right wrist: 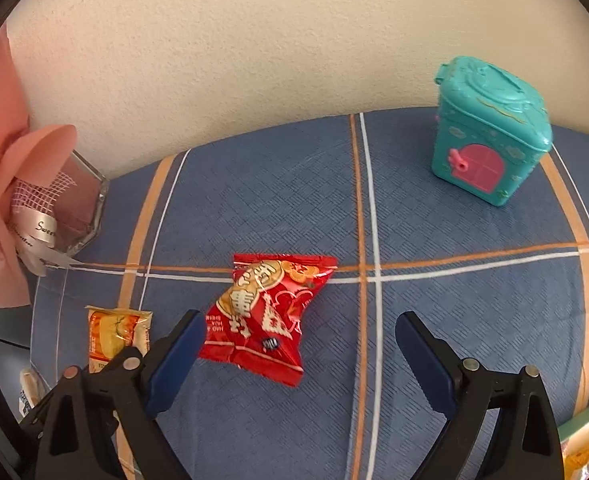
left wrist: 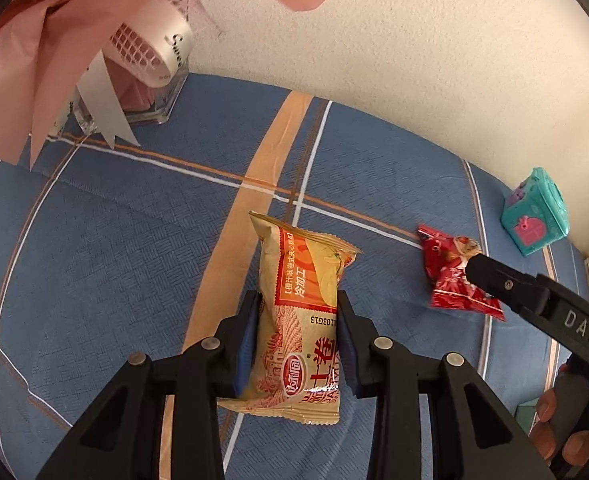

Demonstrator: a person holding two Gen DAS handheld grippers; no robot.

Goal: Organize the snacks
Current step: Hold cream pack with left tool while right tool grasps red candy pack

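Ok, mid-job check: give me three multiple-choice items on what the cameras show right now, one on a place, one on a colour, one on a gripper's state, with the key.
1. Where does the teal house-shaped box stand?
A. On the blue plaid cloth near the wall
B. Inside the glass vase
C. Between the right gripper's fingers

2. What colour is the snack packet lying in front of the right gripper?
A. Green
B. Red
C. White

3. What is the left gripper doing?
A. Standing open over bare cloth
B. Shut on the teal box
C. Shut on the yellow snack packet

Key: 1 A, the box sits on the cloth by the wall. 2 B, the wrapper is red. 3 C, both pads press the yellow packet's sides.
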